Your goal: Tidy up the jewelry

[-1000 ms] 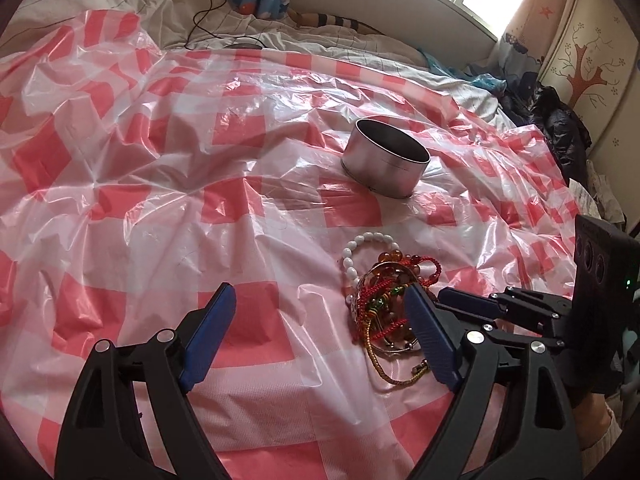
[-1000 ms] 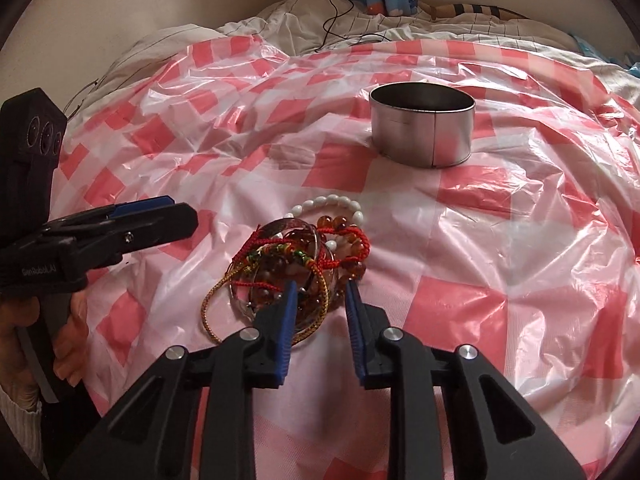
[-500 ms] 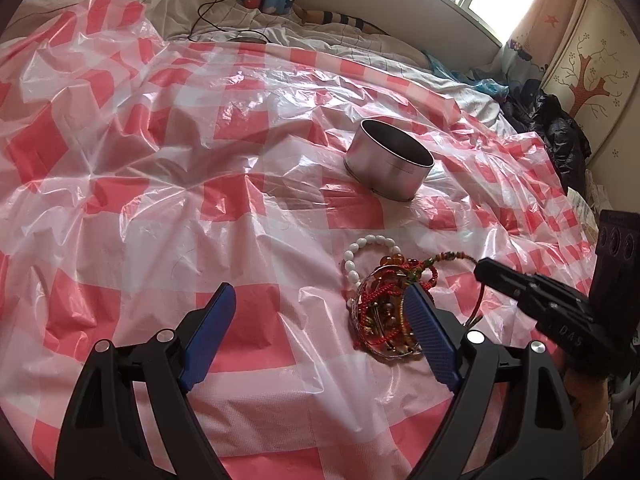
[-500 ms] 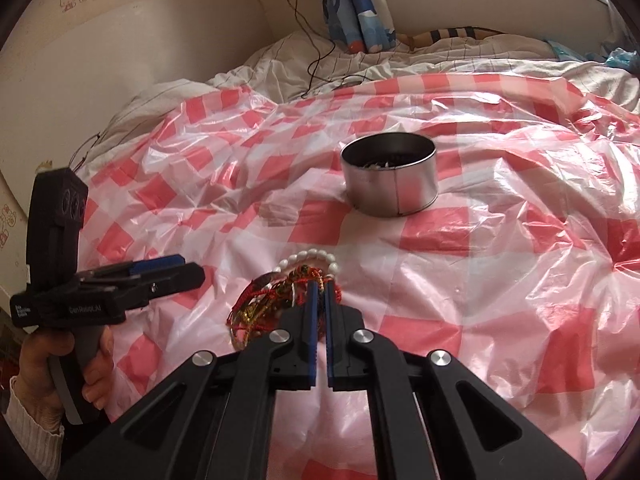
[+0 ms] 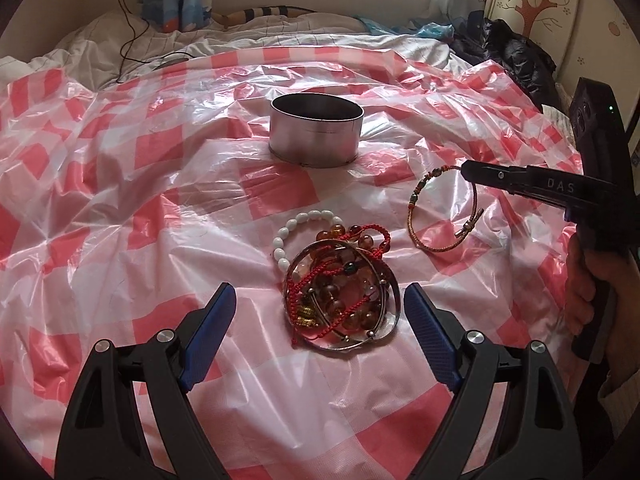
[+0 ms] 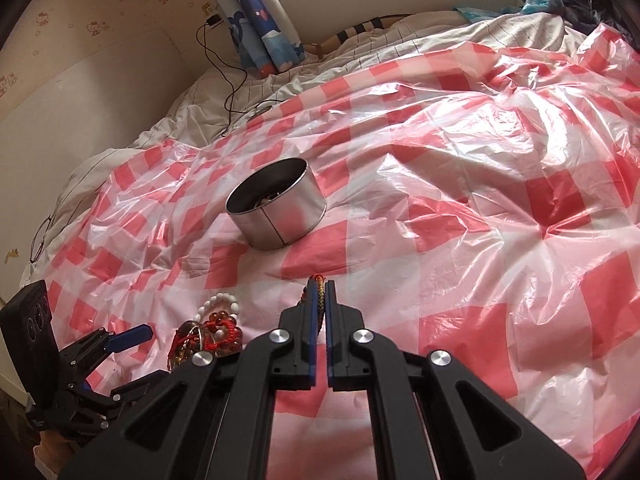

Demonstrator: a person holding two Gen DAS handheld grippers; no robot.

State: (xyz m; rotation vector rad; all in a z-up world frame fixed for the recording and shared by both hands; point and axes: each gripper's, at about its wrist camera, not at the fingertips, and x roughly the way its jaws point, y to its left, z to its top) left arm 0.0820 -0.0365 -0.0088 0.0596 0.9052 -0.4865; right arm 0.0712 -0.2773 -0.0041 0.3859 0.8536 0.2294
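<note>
A pile of bracelets (image 5: 340,292) lies on the red-and-white checked plastic sheet (image 5: 120,216): white beads, amber beads, red cord and metal bangles. My left gripper (image 5: 320,312) is open, its fingers on either side of the pile, just short of it. My right gripper (image 6: 320,286) is shut on a braided cord bracelet (image 5: 440,208) and holds it in the air to the right of the pile, short of the round metal tin (image 5: 316,132). The tin also shows in the right wrist view (image 6: 276,204), with some jewelry inside it.
The sheet covers a rumpled bed. Bedding and a black cable (image 5: 128,32) lie at the far edge. Dark clothes (image 5: 508,48) are heaped at the far right by the wall.
My right gripper shut on the braided cord bracelet in the pile, pulled it out and lifted it up and to the right. My left gripper stayed open and turned to face the pile.
</note>
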